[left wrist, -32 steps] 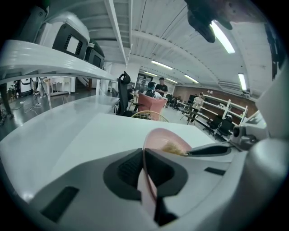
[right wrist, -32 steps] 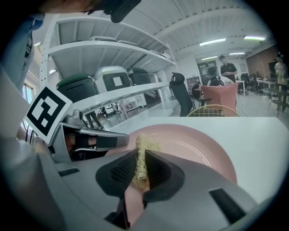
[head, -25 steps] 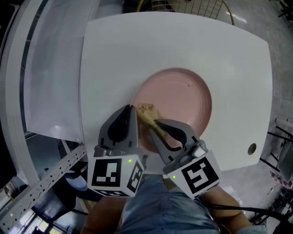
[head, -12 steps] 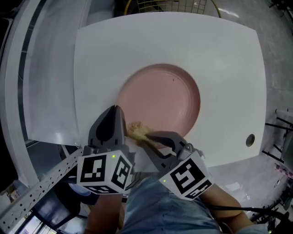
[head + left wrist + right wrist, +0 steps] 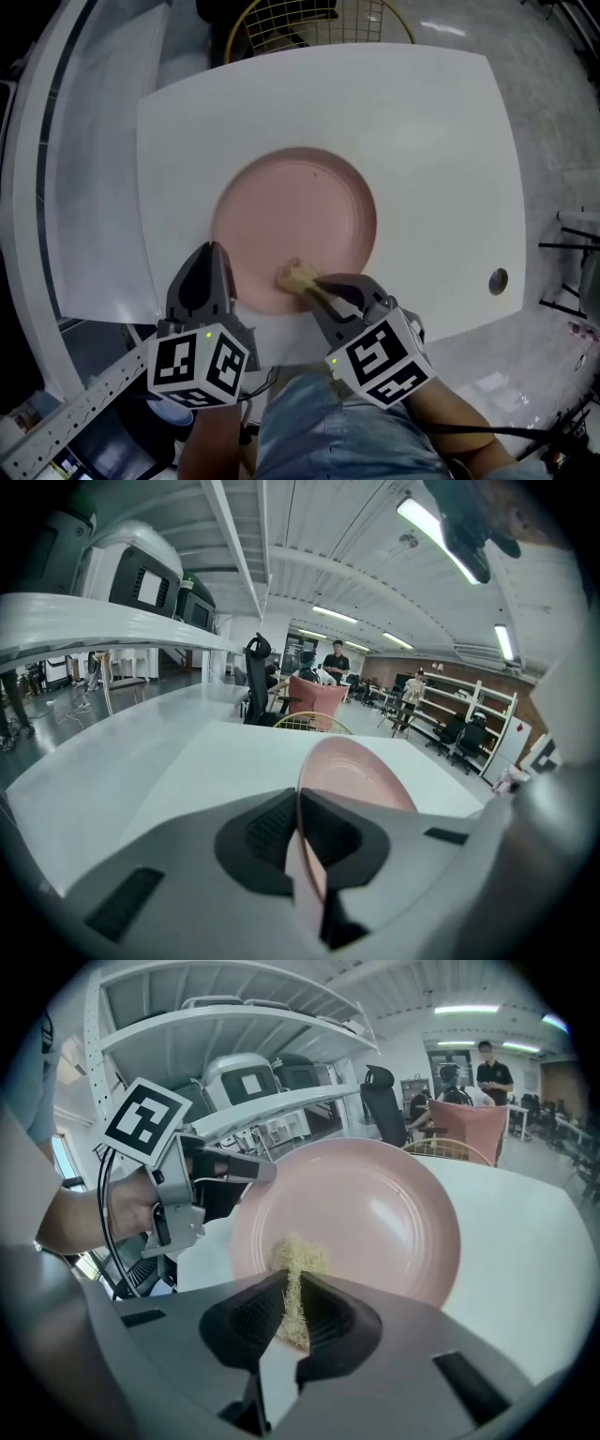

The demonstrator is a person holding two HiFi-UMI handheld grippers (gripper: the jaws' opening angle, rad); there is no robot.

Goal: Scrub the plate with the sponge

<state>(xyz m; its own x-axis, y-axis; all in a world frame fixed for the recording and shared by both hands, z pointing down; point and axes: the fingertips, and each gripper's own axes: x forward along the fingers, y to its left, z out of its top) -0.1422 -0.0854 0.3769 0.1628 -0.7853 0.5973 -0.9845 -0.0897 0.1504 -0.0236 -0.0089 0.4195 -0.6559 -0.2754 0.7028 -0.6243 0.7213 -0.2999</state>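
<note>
left claw (image 5: 212, 251) clamped on the near rim of the plate (image 5: 300, 211), right claw (image 5: 319, 284) squeezing the sponge (image 5: 296, 276), sponge down on the plate's near side, white tabletop (image 5: 441, 141) underneath.

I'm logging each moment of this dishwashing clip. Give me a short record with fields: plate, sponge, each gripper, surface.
plate: plate, pink, round, on the table
sponge: sponge, tan and fibrous, on the plate's near part
left gripper: left gripper, jaws closed on the plate's near rim
right gripper: right gripper, jaws closed on the sponge
surface: table, white, with a wire basket beyond its far edge
</note>
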